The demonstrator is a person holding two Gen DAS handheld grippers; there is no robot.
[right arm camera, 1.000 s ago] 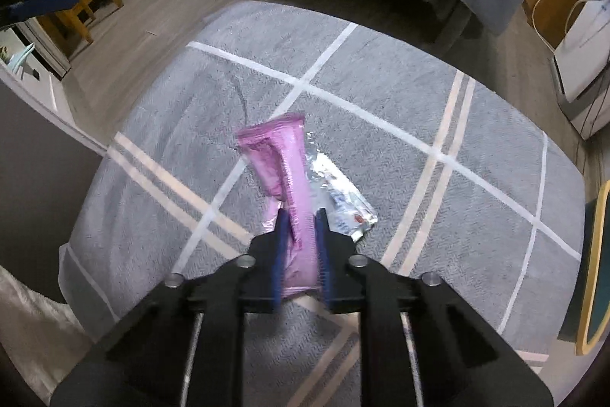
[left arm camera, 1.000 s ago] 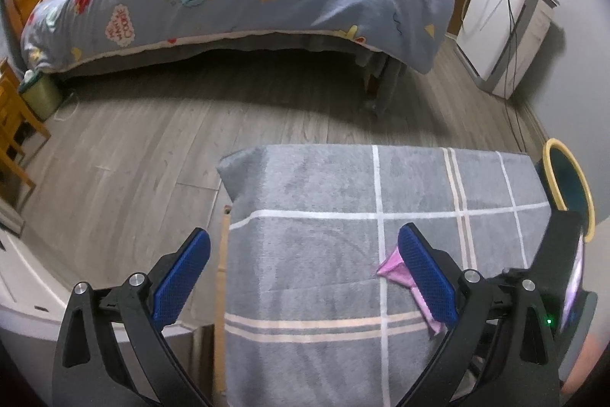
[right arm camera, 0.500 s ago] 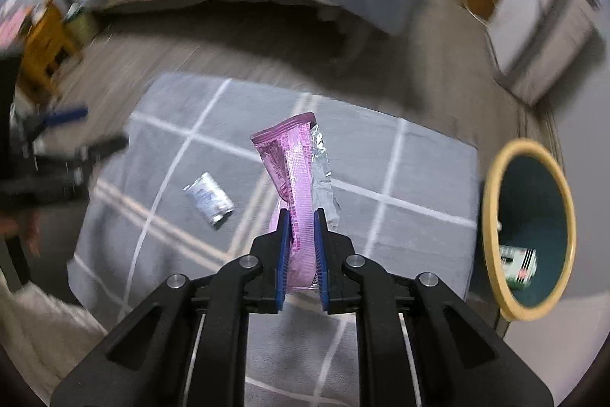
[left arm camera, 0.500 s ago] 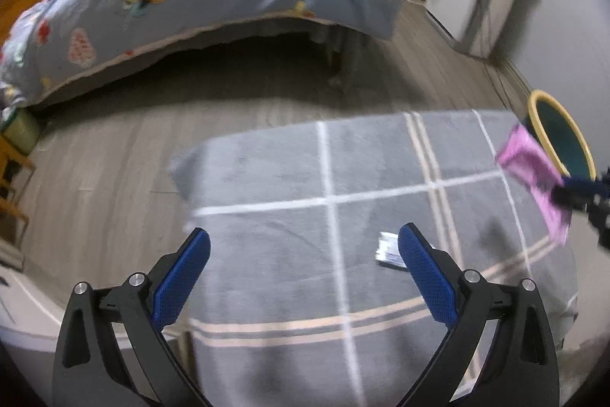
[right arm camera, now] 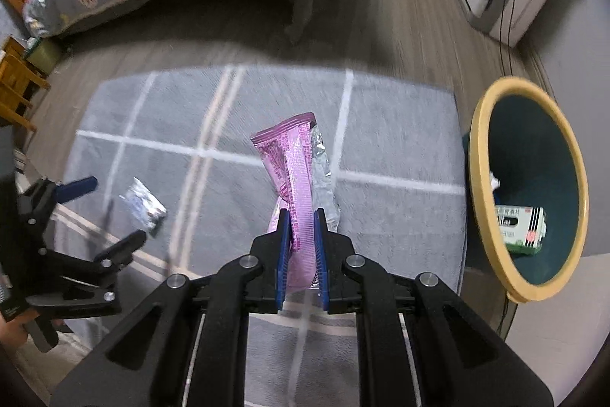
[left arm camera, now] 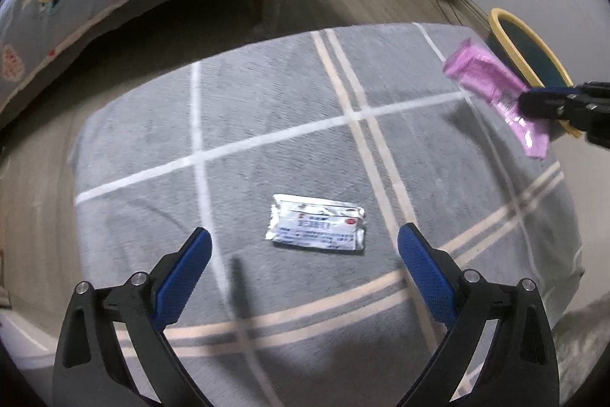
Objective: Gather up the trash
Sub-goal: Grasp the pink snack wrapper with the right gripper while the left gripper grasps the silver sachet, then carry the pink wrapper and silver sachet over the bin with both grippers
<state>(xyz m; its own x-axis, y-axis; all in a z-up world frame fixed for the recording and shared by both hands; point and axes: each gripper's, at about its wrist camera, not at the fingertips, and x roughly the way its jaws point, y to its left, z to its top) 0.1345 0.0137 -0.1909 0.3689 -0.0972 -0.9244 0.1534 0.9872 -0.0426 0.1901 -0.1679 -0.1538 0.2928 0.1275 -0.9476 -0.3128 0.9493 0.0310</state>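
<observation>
My right gripper (right arm camera: 301, 216) is clamped on the pink wrapper (right arm camera: 291, 159), held above the grey counter (right arm camera: 400, 124), beside the yellow-rimmed bin (right arm camera: 481, 124). I should get it fully over the rim before letting go. My left gripper (left arm camera: 305, 250) hangs wide open over the silver packet (left arm camera: 317, 228); it should straddle the packet squarely.

No legible txt on wrappers.

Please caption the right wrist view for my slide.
Right gripper holds a pink wrapper beside the bin.
</observation>
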